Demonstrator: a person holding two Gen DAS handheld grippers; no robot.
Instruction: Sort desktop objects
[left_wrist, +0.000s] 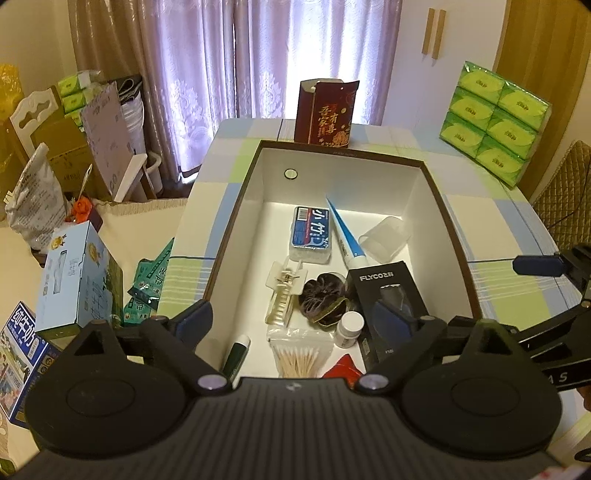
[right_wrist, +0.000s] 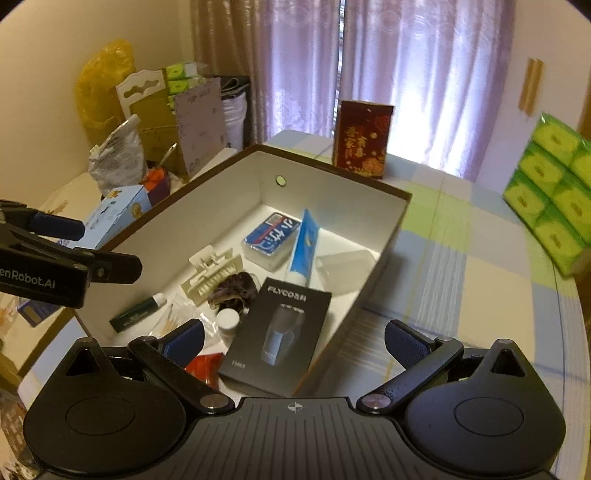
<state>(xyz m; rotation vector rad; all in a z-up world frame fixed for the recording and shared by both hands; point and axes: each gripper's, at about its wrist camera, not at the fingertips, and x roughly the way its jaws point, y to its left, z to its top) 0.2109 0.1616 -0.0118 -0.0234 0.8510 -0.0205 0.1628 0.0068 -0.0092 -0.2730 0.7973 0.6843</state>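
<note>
A white-lined brown storage box (left_wrist: 236, 206) (right_wrist: 391, 243) sits on the checked tablecloth. Inside lie a black FLYCO shaver box (left_wrist: 384, 284) (right_wrist: 284, 332), a blue toothpaste tube (left_wrist: 345, 232) (right_wrist: 304, 243), a blue wipes pack (left_wrist: 310, 232) (right_wrist: 271, 236), a cream hair claw (left_wrist: 284, 291) (right_wrist: 214, 275), a dark scrunchie (left_wrist: 323, 299) (right_wrist: 234, 288), a small white bottle (left_wrist: 349, 328) (right_wrist: 227, 323), cotton swabs (left_wrist: 299, 354), a green tube (left_wrist: 236, 354) (right_wrist: 136, 312) and a clear cup (left_wrist: 384, 238) (right_wrist: 343, 267). My left gripper (left_wrist: 295, 321) hovers open over the box's near end, empty. My right gripper (right_wrist: 295, 339) stands open above the shaver box, empty.
A red gift carton (left_wrist: 325, 112) (right_wrist: 360, 138) stands behind the box. Green tissue packs (left_wrist: 495, 118) (right_wrist: 554, 195) are stacked at the right. A blue milk carton (left_wrist: 77, 280) and green sachets (left_wrist: 147, 291) lie left of the box, with bags and cardboard beyond.
</note>
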